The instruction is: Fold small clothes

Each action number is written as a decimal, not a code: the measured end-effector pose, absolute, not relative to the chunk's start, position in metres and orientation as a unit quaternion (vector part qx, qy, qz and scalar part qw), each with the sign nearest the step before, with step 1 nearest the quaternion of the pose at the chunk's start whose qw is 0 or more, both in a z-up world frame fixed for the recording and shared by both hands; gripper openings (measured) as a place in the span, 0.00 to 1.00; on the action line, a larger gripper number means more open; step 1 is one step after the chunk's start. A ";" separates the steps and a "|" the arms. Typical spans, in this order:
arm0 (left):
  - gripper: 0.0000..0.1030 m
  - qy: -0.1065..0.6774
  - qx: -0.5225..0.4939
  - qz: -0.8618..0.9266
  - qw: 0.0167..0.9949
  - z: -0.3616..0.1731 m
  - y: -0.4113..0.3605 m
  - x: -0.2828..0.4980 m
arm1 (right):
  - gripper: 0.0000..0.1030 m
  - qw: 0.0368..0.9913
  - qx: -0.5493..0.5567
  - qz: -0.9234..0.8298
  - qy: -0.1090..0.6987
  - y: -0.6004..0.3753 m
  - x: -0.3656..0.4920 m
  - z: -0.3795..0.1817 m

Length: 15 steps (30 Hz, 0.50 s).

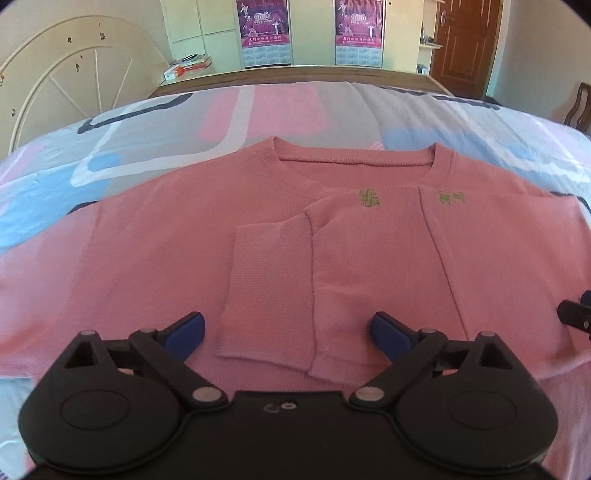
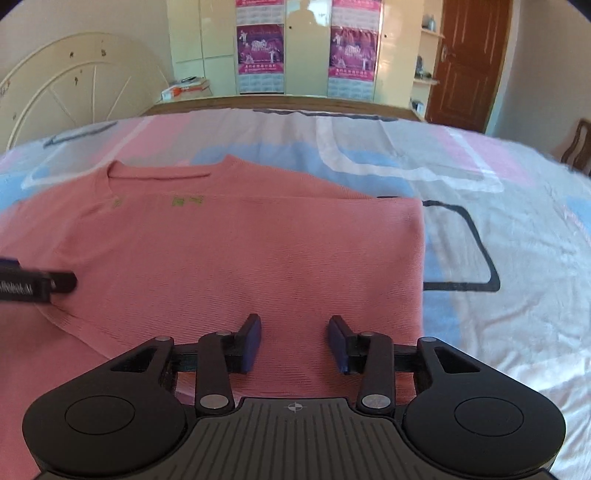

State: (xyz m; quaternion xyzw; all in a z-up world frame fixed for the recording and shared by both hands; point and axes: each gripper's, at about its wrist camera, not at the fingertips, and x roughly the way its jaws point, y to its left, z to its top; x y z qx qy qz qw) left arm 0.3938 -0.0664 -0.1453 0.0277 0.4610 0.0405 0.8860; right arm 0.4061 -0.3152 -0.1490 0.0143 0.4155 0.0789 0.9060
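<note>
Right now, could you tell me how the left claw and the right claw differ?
The left claw stands wide open; the right claw is only partly open. The left claw hangs over a folded sleeve; the right claw hangs over the sweater near its folded edge. Both hold nothing.

I see a patterned bedsheet [image 1: 155, 140] spread nearest me, a cream wheel-patterned headboard [image 1: 74, 70] far left, two purple posters [image 1: 264, 33] on cabinets, and a brown door [image 1: 467, 44] far right.
</note>
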 end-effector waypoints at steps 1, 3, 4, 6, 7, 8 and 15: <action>0.91 0.460 0.030 0.040 0.886 -0.142 -0.065 0.390 | 0.40 0.905 0.025 0.089 0.415 -0.314 0.405 -0.147; 0.91 0.454 0.030 0.041 0.889 -0.135 -0.059 0.379 | 0.40 0.903 0.030 0.102 0.415 -0.307 0.401 -0.145; 0.91 0.452 0.027 0.042 0.890 -0.132 -0.055 0.374 | 0.40 0.903 0.030 0.109 0.416 -0.300 0.399 -0.145; 0.91 0.450 0.022 0.041 0.892 -0.126 -0.045 0.365 | 0.40 0.900 0.033 0.122 0.418 -0.286 0.394 -0.143; 0.91 0.448 0.019 0.041 0.893 -0.123 -0.039 0.361 | 0.40 0.899 0.035 0.129 0.418 -0.279 0.392 -0.141; 0.91 0.447 0.016 0.039 0.894 -0.121 -0.031 0.357 | 0.40 0.898 0.035 0.135 0.417 -0.270 0.389 -0.139; 0.91 0.442 -0.032 0.048 0.895 -0.113 0.065 0.324 | 0.44 0.901 0.029 0.167 0.400 -0.194 0.366 -0.117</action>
